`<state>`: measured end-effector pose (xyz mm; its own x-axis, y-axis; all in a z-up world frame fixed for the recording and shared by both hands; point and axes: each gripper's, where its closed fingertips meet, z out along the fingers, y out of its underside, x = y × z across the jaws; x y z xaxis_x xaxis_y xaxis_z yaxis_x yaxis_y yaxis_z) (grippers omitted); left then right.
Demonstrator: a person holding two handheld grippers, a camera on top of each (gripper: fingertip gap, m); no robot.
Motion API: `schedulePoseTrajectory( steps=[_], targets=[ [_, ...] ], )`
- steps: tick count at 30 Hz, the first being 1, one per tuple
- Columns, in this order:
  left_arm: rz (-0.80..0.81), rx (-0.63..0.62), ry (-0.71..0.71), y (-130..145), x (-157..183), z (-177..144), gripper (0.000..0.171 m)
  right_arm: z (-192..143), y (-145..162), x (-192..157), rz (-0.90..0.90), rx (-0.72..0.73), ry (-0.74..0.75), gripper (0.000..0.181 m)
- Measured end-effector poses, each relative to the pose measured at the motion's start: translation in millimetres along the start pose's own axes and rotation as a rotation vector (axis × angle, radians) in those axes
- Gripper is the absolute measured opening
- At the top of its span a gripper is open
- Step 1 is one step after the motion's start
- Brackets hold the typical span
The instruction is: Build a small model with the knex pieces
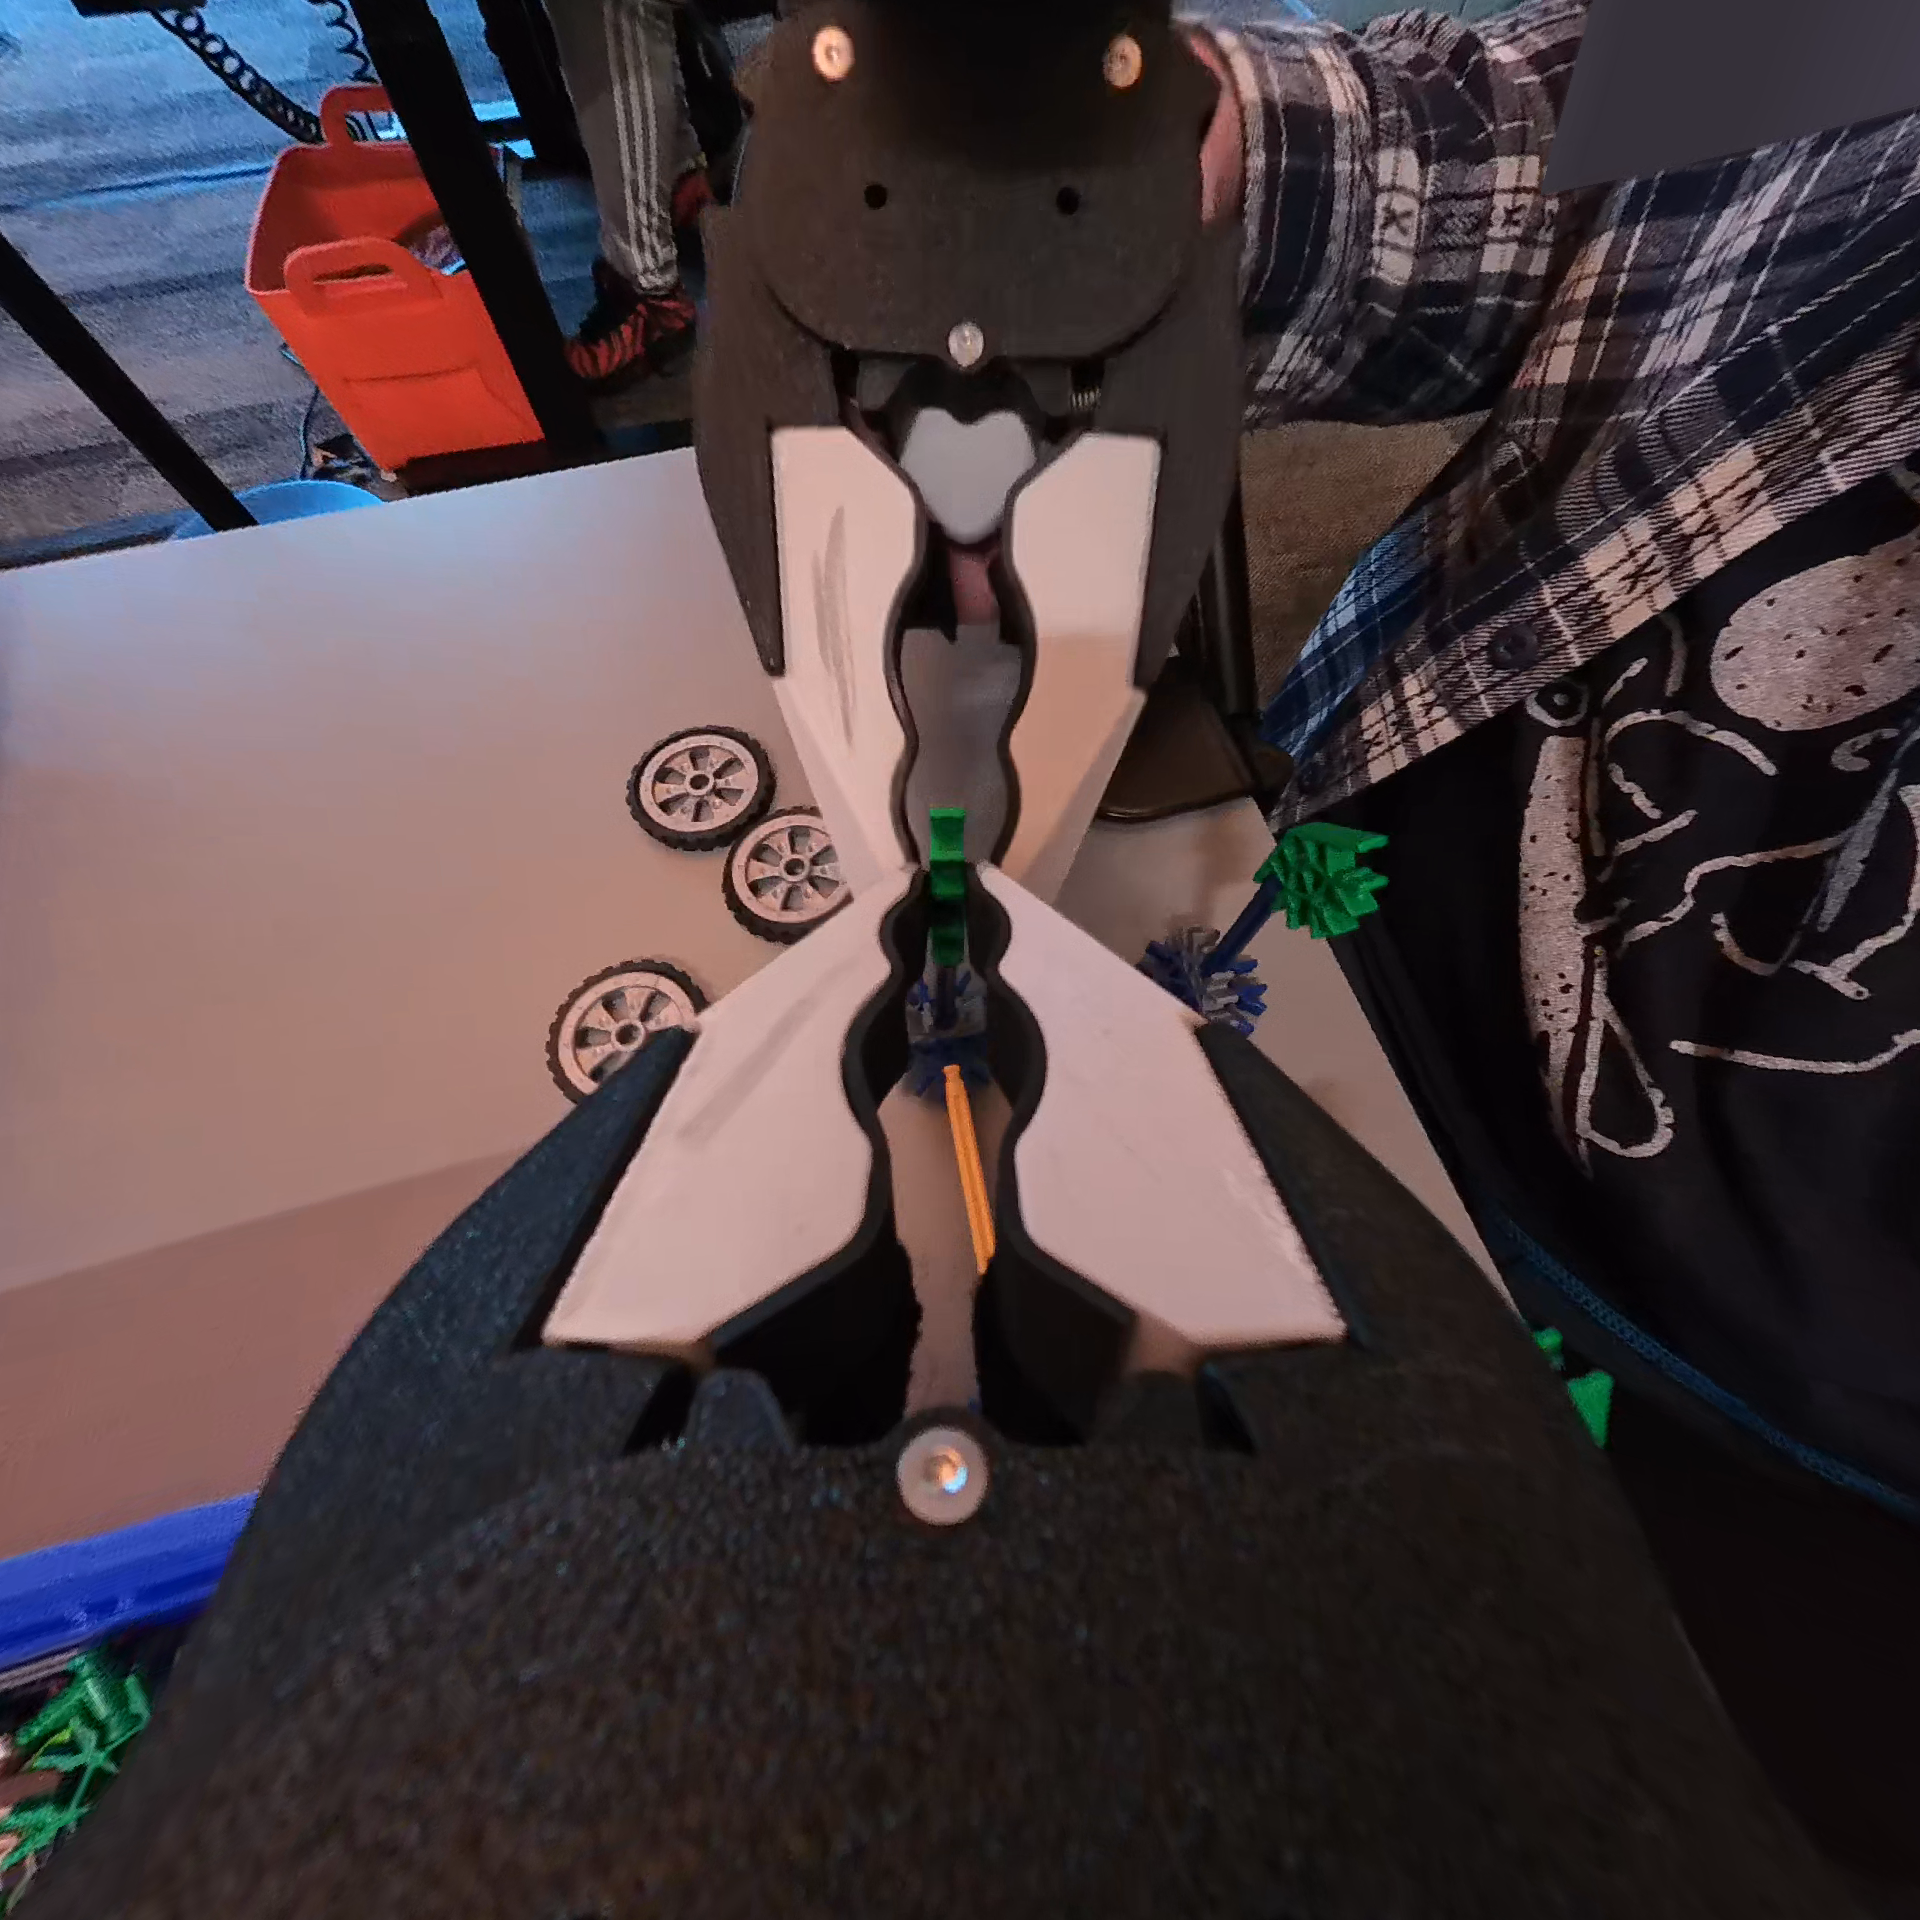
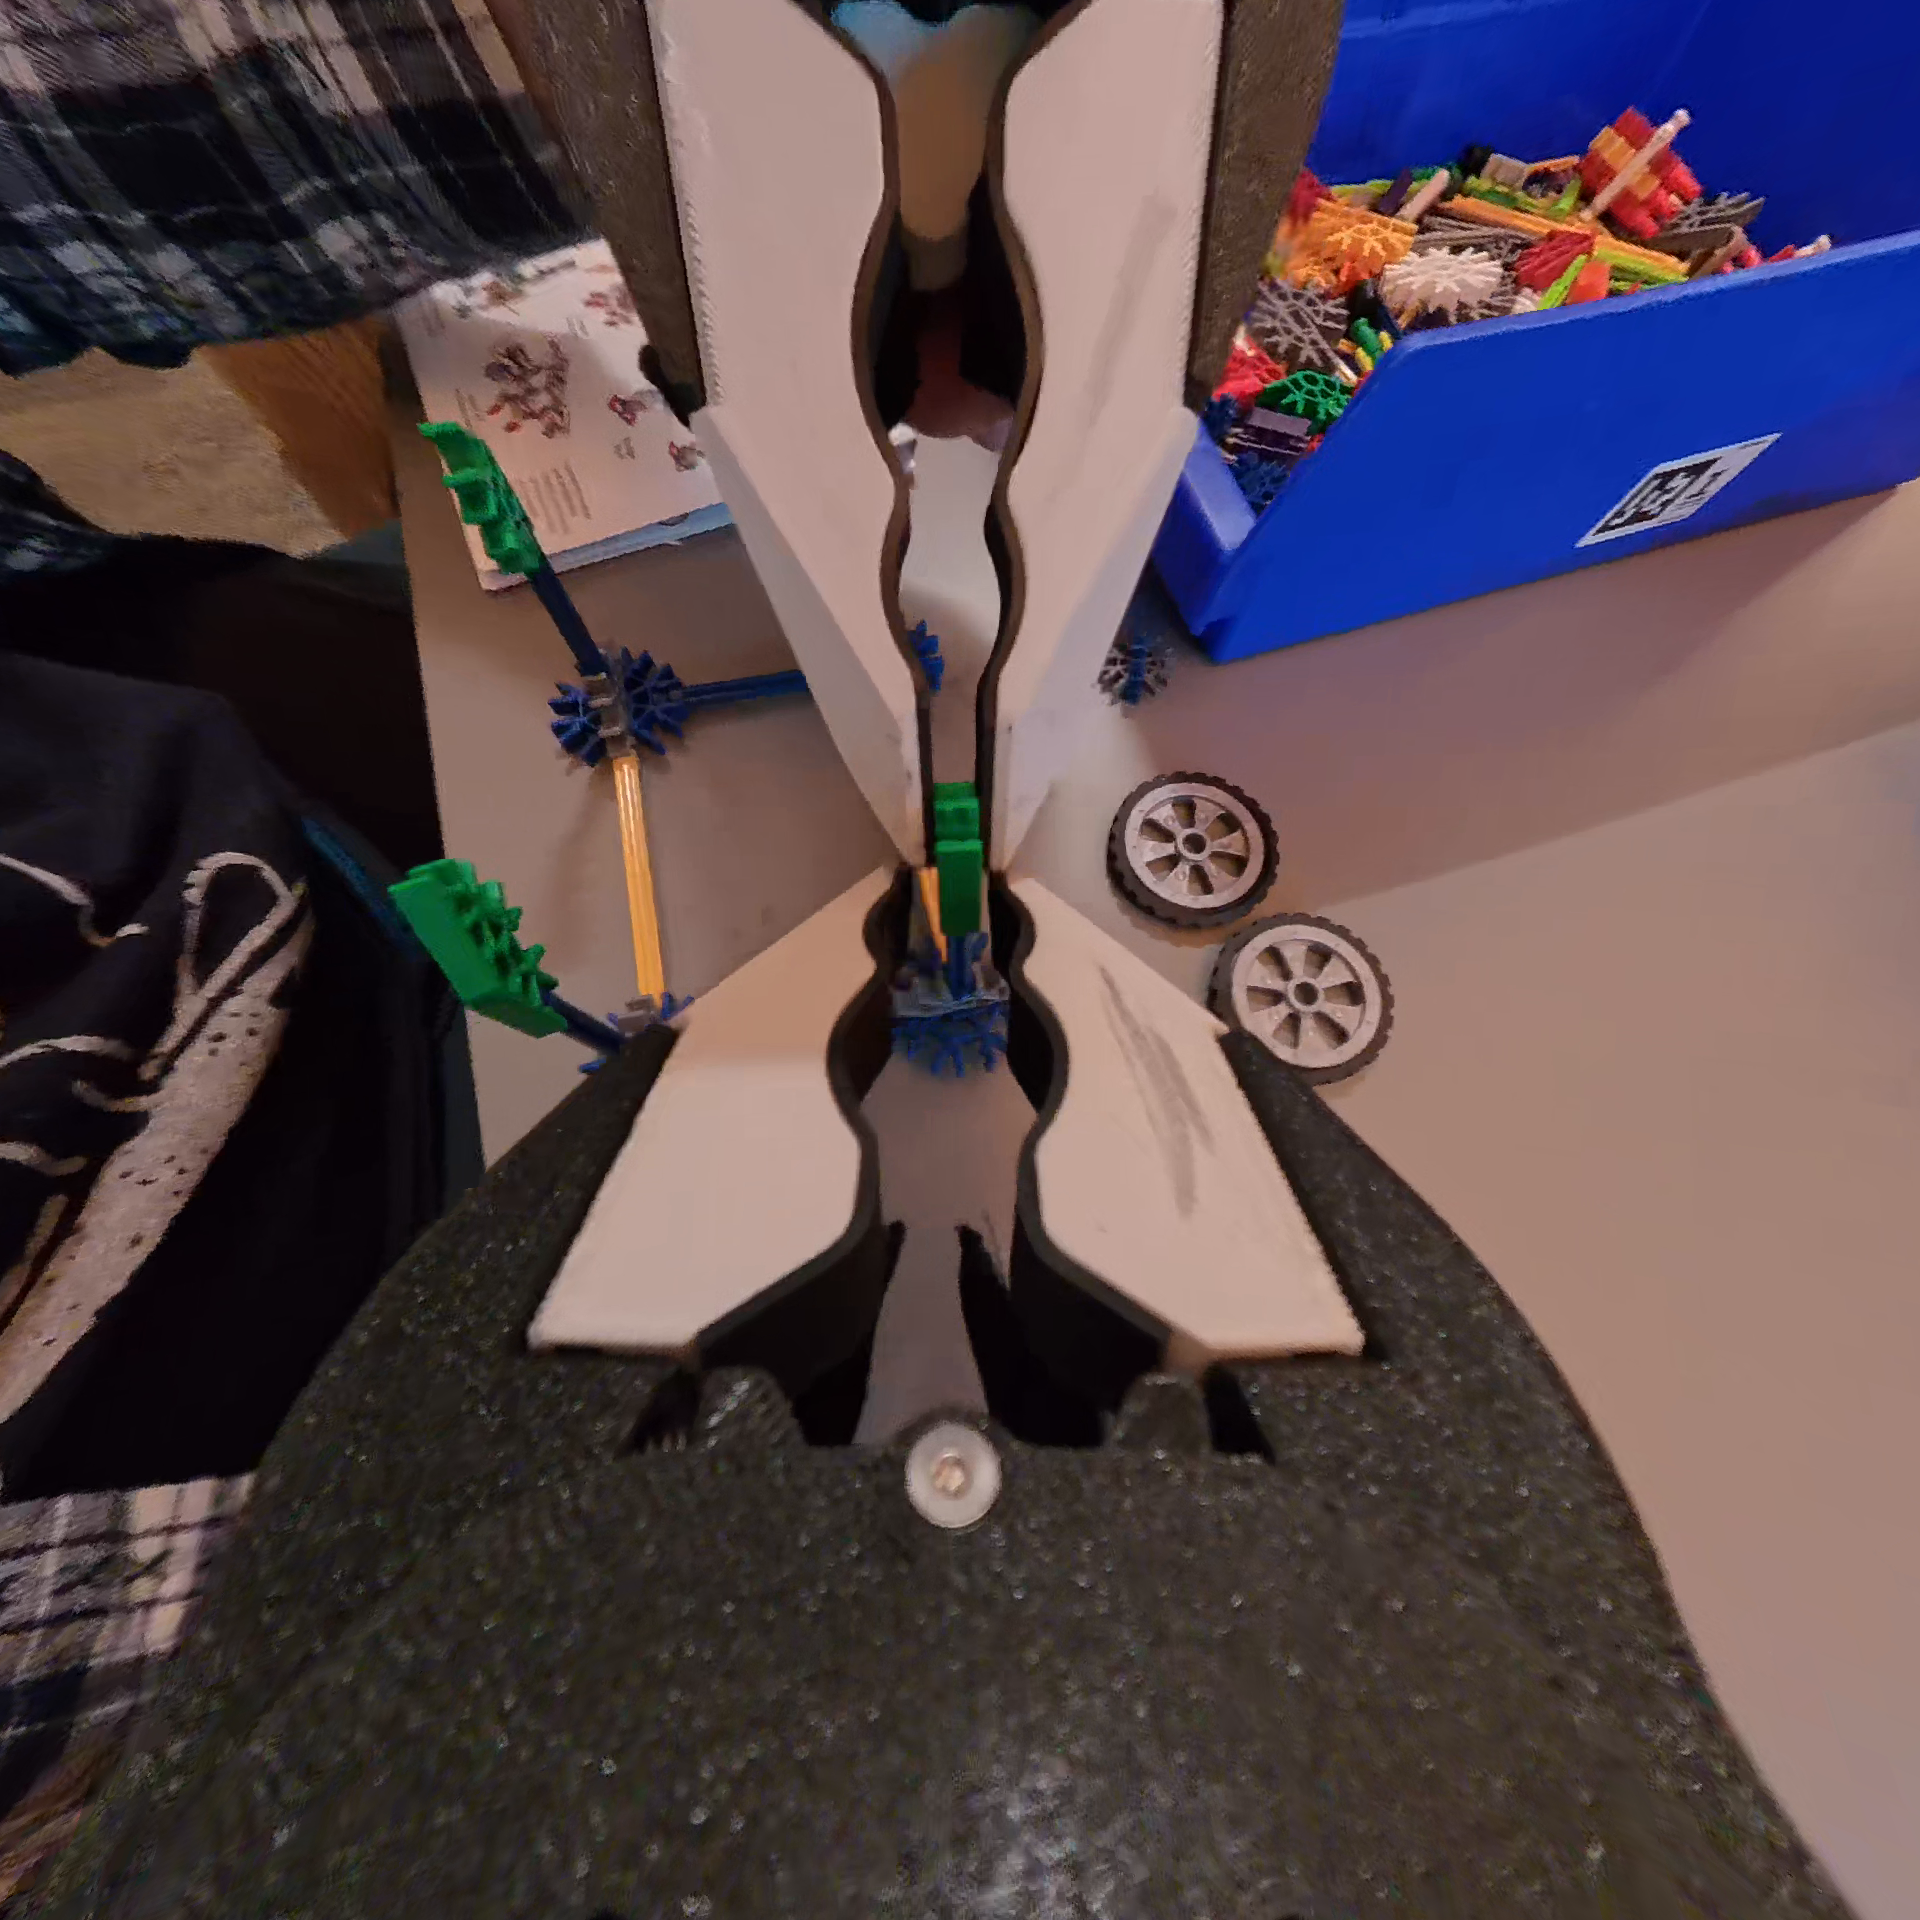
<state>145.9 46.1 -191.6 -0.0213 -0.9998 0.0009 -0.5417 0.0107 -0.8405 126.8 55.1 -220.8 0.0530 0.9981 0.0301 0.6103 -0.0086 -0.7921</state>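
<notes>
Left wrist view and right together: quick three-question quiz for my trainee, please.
1. True or false: the bin holds mixed parts.
2. How many wheels does the left wrist view show on the table?
3. What do the left tool and right tool pinch, tip to tip? A: a wheel. B: a green piece. C: a booklet.

Key: 1 true; 2 three; 3 B.

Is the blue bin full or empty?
Partly full. The blue bin holds a heap of mixed coloured construction pieces below its rim, seen in the right wrist view.
</notes>
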Motion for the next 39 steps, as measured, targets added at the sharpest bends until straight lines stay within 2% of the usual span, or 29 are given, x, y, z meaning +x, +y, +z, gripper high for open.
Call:
schedulePoseTrajectory(
  steps=[12,17,21,31,37,39],
  targets=[
    [-0.014,-0.009,0.012,3,-1,1,0.005,-2,1,2,-0.035,-0.004,0.022,0.005],
    [-0.029,-0.022,0.003,6,-5,-2,0.005,-2,1,6,0.011,0.003,0.021,0.006],
    [-0.048,-0.016,0.004,7,-6,-3,0.004,-2,5,4,0.008,-0.015,0.007,0.015],
    [-0.061,-0.018,0.009,7,-9,-3,0.004,-1,8,5,-0.002,-0.028,0.018,0.012],
    [-0.093,0.016,0.032,6,-10,-3,0.004,-1,8,7,0.001,-0.027,0.031,0.007],
    [-0.120,0.065,0.029,0,-13,-7,0.004,-1,8,7,0.007,-0.028,0.025,0.005]
  ],
)
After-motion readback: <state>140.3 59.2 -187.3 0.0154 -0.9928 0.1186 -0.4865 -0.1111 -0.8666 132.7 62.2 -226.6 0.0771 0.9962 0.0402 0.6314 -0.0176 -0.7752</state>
